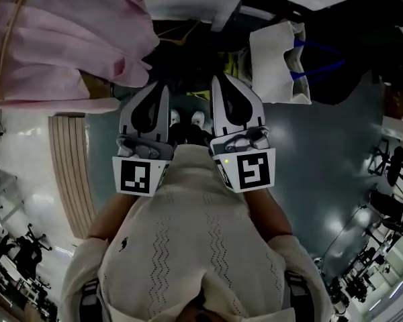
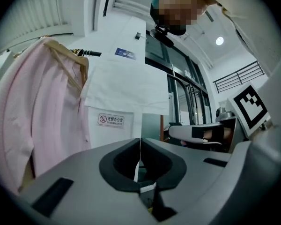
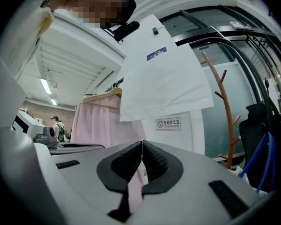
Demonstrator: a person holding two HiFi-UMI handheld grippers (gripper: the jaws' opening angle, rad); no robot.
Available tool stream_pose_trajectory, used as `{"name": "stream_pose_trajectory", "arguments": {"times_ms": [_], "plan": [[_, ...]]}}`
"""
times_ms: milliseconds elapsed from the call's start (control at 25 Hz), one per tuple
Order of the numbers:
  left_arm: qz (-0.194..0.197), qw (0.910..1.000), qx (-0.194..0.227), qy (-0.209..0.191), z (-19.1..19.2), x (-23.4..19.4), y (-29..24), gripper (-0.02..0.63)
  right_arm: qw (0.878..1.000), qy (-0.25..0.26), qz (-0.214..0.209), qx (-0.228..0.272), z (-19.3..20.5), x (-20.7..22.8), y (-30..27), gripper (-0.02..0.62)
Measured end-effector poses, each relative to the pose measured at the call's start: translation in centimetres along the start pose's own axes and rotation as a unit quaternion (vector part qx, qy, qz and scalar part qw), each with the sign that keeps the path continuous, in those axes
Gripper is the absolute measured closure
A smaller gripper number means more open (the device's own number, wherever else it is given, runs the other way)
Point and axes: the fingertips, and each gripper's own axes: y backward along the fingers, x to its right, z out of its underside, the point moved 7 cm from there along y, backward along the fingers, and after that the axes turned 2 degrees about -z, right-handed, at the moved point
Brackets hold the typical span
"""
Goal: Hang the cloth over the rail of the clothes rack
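1. The left tongs [image 2: 140, 146] are pressed together with nothing between the pads.
2. The right tongs [image 3: 141, 149] are also pressed together and empty; the pink below their pads is the garment [image 3: 96, 121] behind.
3. Both are held side by side close to the person's chest, pointing level at the rack.
4. The white cloth [image 2: 126, 86] hangs ahead of and above both tongs, well apart from them, with its long axis running down from the rail [image 2: 94, 54].
5. The garment, on a hanger [image 2: 72, 67], hangs just left of the cloth, on the left tongs' side.
6. Neither hand is plainly nearer.
7. The cloth looks already hung; any tidying would mean reaching forward and up
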Motion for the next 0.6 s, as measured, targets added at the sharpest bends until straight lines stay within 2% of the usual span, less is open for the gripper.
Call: {"name": "stream_pose_trajectory", "arguments": {"times_ms": [160,280,440,600], "plan": [[0.012,0.9998,0.009,0.014,0.2,0.8,-0.5,0.594,0.999,0.026,-0.018,-0.001,0.4,-0.4,0.2,0.577],[0.017,0.9997,0.017,0.007,-0.4,0.6,-0.7,0.594,0.999,0.025,-0.021,-0.007,0.8,-0.4,0.4,0.577],[0.015,0.9996,0.022,-0.004,-0.8,0.1,-0.8,0.594,1.0,0.014,-0.011,-0.01,1.1,-0.7,0.6,0.577],[0.013,0.9998,0.014,0.007,-0.2,0.1,-0.7,0.594,1.0,0.012,0.002,-0.012,1.2,-0.6,0.6,0.577]]}}
